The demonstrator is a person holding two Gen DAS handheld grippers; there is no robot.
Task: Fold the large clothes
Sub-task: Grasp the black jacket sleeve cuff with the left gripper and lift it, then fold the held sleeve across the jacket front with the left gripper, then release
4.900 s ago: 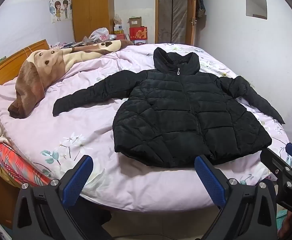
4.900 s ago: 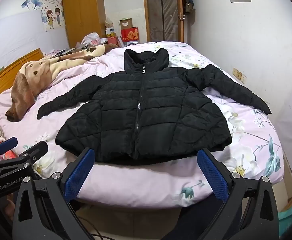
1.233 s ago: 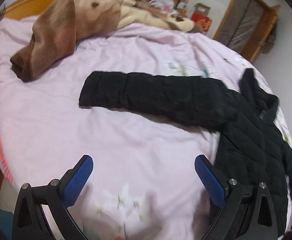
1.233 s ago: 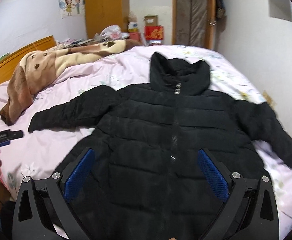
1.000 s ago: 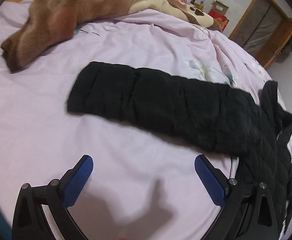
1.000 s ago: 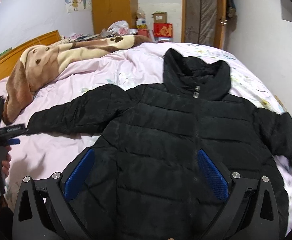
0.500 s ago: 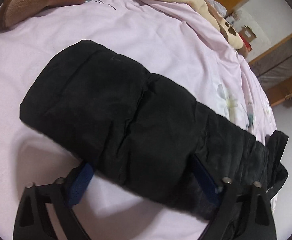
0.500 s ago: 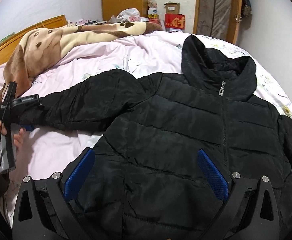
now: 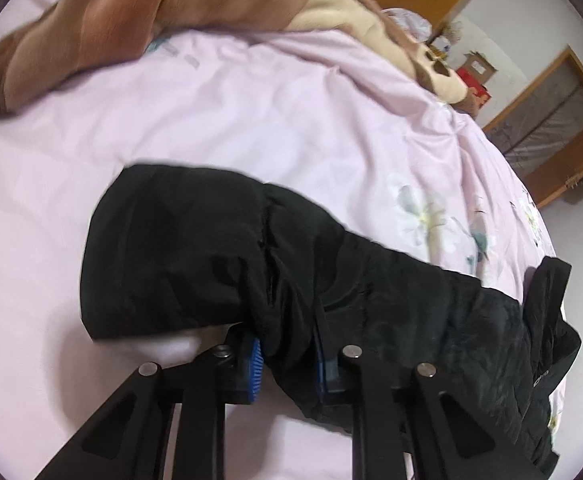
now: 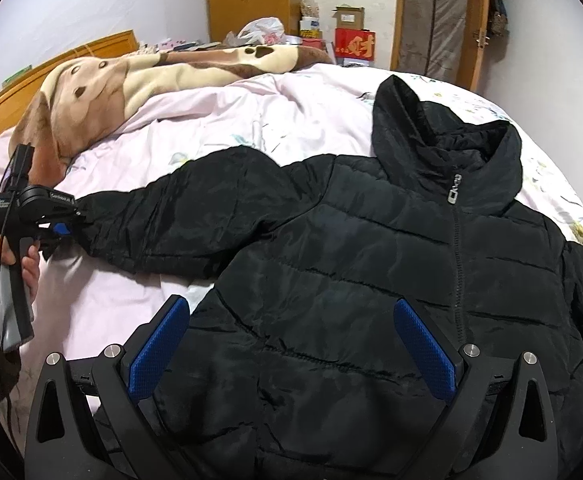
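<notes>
A black puffer jacket [image 10: 371,264] lies front up on the pink bed, zipped, collar toward the far side. Its left sleeve [image 9: 219,248] stretches out sideways. My left gripper [image 9: 287,364] is shut on the near edge of that sleeve close to the cuff; it also shows in the right wrist view [image 10: 57,228] at the sleeve end. My right gripper [image 10: 291,340] is open and hovers over the jacket's lower front, empty. The jacket's right sleeve runs out of view at the right.
A brown and cream plush blanket [image 10: 139,80] lies along the far left of the bed [image 9: 251,120]. A wooden headboard [image 10: 51,68] is at the left. A wardrobe [image 10: 247,0], boxes and a door stand beyond the bed.
My left gripper has closed in on the sleeve and shut on its edge near the cuff. My right gripper has moved forward over the jacket's lower front.
</notes>
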